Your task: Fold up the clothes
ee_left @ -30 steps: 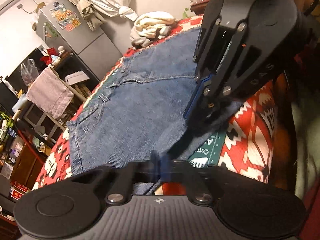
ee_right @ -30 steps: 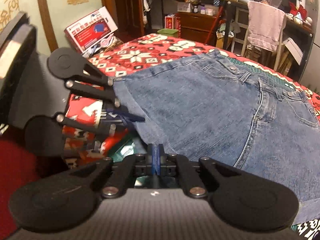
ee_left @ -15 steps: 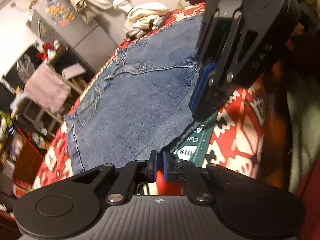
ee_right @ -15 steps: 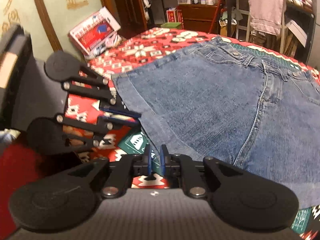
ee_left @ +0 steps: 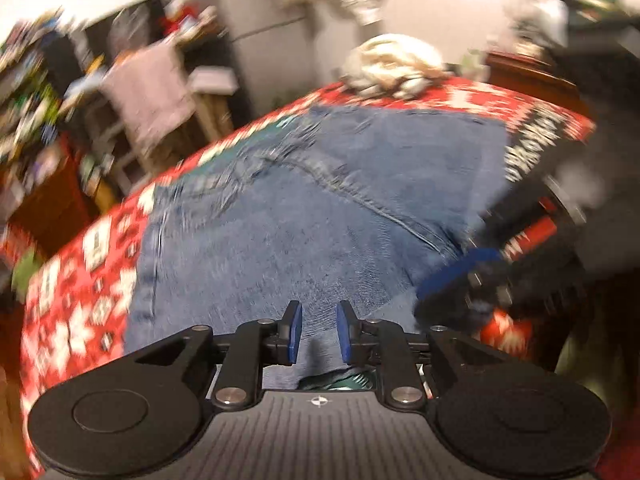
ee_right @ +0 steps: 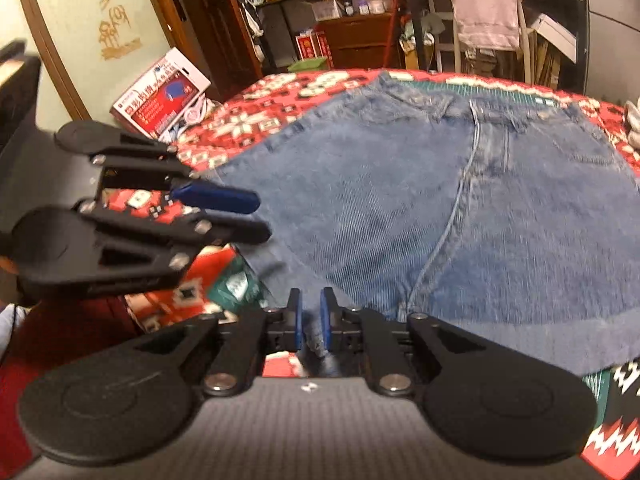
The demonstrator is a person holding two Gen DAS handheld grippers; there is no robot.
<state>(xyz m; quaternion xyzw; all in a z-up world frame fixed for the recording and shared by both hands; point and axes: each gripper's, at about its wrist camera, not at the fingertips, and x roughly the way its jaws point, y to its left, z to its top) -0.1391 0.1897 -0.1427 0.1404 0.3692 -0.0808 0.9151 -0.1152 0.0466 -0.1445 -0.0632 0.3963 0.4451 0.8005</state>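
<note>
Nearest the lenses, both claws sit at the near hem of the shorts [ee_right: 420,220]. The left claw [ee_left: 318,334] stands with a moderate gap, denim lying between its pads but not pinched. The right claw [ee_right: 309,320] is narrow, a wrinkle of hem in the slot; whether it truly grips is hard to tell.

The shorts lie spread flat on the red patterned cloth [ee_right: 288,96] of the counter, a green mat [ee_right: 234,286] peeking out under the near edge, waistband at the far side. That fits either a garment laid out for folding or one just smoothed between folds.

To fold well, each claw should bite only the hem layer, not the cloth below, at matching points either side. Lift evenly and carry the hem toward the waistband, keeping the edges square.

Farther off, a pale bundle [ee_left: 394,66] rests at the counter's far end; keep the fold short of it.
</note>
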